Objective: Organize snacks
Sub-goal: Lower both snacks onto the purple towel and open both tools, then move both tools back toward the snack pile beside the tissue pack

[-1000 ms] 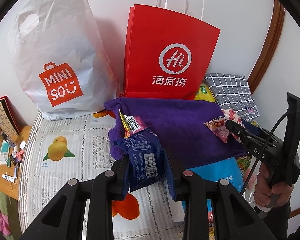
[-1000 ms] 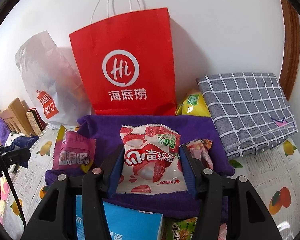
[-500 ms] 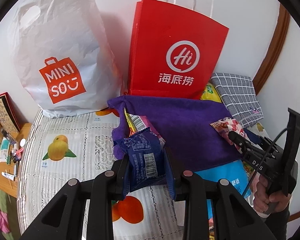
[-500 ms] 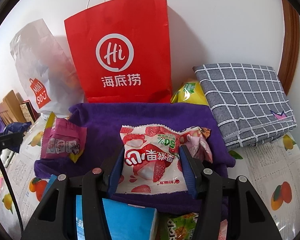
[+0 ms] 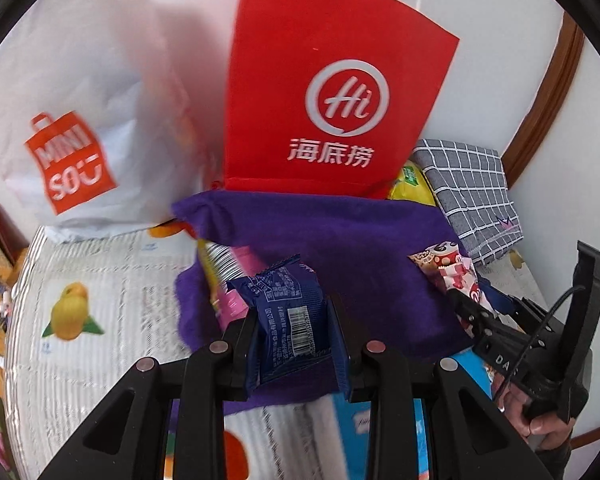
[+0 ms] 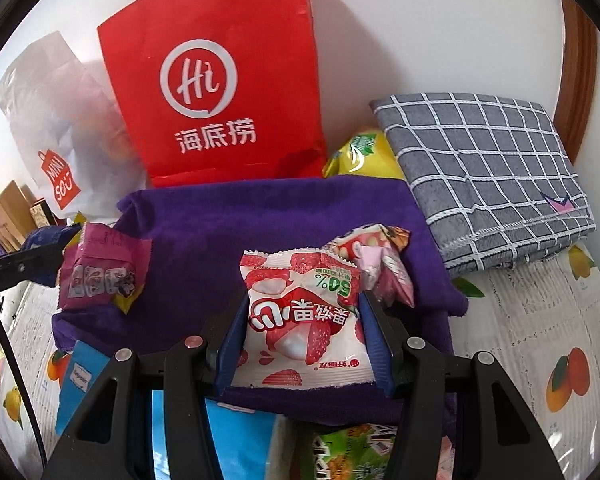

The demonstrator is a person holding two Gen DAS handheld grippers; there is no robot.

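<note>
My left gripper (image 5: 292, 340) is shut on a dark blue snack packet (image 5: 288, 316) and holds it over the left part of a purple towel (image 5: 340, 236). My right gripper (image 6: 304, 336) is shut on a white and red strawberry snack packet (image 6: 304, 320) above the same towel (image 6: 228, 224). A pink packet (image 6: 100, 268) lies at the towel's left edge; it also shows behind the blue packet in the left wrist view (image 5: 228, 276). A small red and pink packet (image 6: 380, 256) lies just right of the strawberry one.
A red paper bag (image 6: 220, 92) and a white plastic MINISO bag (image 5: 72, 120) stand against the wall behind the towel. A folded grey checked cloth (image 6: 488, 168) and a yellow packet (image 6: 360, 152) lie at the right. A blue box (image 6: 228, 436) and green packet (image 6: 360, 452) lie near me.
My left gripper has carried the blue packet right and forward, over the towel. My right gripper has moved closer to the towel and bags with the strawberry packet still held.
</note>
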